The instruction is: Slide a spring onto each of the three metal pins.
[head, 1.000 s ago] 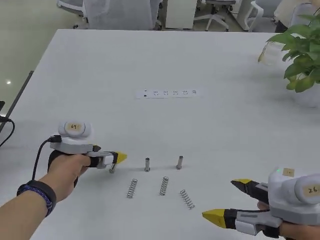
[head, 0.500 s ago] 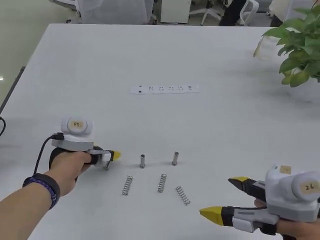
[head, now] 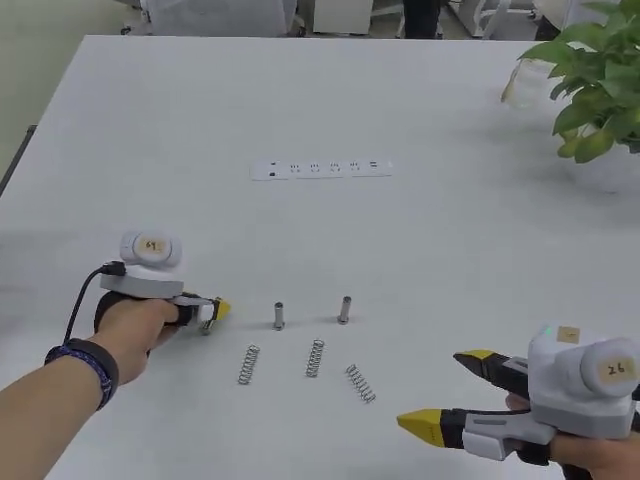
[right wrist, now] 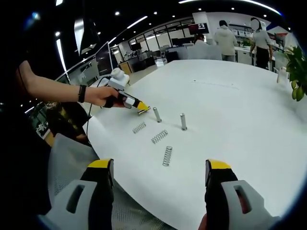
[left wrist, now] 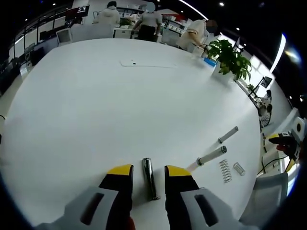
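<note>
Fingers of the left gripper (head: 217,311), head view: set narrowly about the leftmost pin (head: 207,326), lower left of frame. Two further pins (head: 279,316) (head: 345,309) stand upright at centre on the white tabletop (head: 300,100); three springs (head: 248,364) (head: 315,357) (head: 360,383) lie just below them. Lower right, the right gripper (head: 440,390): fingers spread wide, holding nothing. Left gripper view: leftmost pin at low centre between the yellow fingers, a sliver of tabletop showing either side, not clamped. Right gripper view: fingers wide apart at bottom; springs mid-frame, pins just above them, left gripper at upper left.
</note>
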A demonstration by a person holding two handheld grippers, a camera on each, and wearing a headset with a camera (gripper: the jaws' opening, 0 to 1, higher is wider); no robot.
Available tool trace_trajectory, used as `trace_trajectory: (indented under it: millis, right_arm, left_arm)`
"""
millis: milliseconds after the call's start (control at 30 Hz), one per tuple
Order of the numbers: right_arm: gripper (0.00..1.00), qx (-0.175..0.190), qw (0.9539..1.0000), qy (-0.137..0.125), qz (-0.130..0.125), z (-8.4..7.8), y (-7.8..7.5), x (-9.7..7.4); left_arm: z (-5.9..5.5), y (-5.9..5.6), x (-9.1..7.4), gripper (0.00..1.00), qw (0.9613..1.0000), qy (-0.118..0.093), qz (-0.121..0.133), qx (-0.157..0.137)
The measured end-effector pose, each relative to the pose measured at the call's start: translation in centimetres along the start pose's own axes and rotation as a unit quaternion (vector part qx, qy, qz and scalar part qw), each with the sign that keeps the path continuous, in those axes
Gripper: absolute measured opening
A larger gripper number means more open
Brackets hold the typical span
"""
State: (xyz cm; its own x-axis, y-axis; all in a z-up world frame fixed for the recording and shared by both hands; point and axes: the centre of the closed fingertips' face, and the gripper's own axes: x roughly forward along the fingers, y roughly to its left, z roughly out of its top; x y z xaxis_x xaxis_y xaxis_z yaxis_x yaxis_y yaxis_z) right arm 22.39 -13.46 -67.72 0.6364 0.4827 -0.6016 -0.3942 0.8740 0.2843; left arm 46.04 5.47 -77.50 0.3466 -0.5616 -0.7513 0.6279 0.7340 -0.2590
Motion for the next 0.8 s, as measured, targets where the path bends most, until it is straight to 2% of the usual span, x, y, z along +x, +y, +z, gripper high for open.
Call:
trace_trajectory:
  millis: [300,367,400,433,800]
  right_arm:
    - [0.77,0.002,1.0,-0.001,-0.001,0.1,-0.3,0.0]
    - [0.77,0.002,1.0,0.0,-0.001,0.1,-0.3,0.0]
    - [0.77,0.002,1.0,0.001,-0.001,0.1,-0.3,0.0]
    - [0.77,0.001,1.0,0.001,-0.001,0.1,-0.3,0.0]
    - [0.76,-0.001,1.0,0.001,0.002,0.2,0.0,0.2]
  left_arm:
    - [0.1,0.2,0.6,0.1,1.0,0.004,0.006,0.002]
    - [0.0,0.5,0.7,0.03,0.9997,0.008,0.017,0.013]
    - [0.0,0.3,0.9,0.01,0.9998,0.005,0.013,0.01]
    - [0.2,0.6,1.1,0.01,0.9997,0.002,0.019,0.012]
    - [-0.7,-0.3,0.9,0.0,0.9998,0.01,0.016,0.001]
